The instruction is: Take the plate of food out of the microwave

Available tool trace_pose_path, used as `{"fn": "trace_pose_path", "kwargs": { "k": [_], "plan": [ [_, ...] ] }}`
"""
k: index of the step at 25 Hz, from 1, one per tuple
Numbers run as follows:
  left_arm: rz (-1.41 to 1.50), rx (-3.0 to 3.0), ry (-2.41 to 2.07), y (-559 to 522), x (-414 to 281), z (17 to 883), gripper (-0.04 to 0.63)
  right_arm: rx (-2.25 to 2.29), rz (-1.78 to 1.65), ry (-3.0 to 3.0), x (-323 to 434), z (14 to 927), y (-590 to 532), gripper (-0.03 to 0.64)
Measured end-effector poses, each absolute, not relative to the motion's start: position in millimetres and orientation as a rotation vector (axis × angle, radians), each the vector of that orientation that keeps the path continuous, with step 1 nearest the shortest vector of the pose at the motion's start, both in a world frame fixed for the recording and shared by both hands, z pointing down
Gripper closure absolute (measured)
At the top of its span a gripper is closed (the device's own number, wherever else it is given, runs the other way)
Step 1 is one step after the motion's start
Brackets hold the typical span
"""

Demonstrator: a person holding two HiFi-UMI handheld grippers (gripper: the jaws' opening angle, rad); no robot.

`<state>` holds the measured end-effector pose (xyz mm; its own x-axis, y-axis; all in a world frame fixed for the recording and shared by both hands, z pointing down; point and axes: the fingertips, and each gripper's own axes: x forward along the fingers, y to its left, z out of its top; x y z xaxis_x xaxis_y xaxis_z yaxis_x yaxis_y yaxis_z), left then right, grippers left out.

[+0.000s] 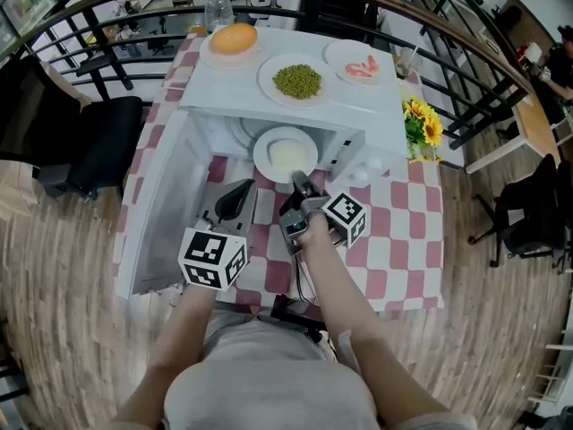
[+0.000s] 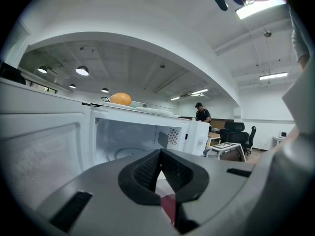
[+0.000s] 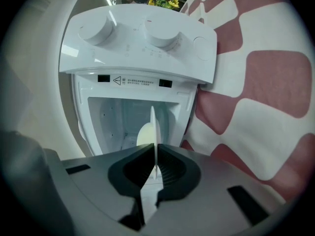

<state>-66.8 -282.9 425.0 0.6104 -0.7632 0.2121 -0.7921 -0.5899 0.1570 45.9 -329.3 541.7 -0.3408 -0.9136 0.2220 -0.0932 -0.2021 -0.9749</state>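
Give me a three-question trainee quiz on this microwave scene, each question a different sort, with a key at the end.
1. True or false: the right gripper is clamped on the rim of the plate of food.
2. How many plates sit on top of the microwave?
3. The left gripper holds: A) nothing B) a cup C) a fork.

Key: 1 true; 2 three; 3 A.

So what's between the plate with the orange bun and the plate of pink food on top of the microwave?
A plate of green peas lies between them on the microwave top, seen in the head view.
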Motion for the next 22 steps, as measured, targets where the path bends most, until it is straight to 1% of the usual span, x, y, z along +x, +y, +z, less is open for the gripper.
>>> {"fn": "trace_pose_path", "kwargs": {
  "k": [22],
  "plan": [
    [0.146, 2.598, -1.336, -263.6, -45.9, 415.3, 0.594, -1.135, -1.583, 1.376, 63.4, 486.4, -263.3, 0.581]
  ]
}}
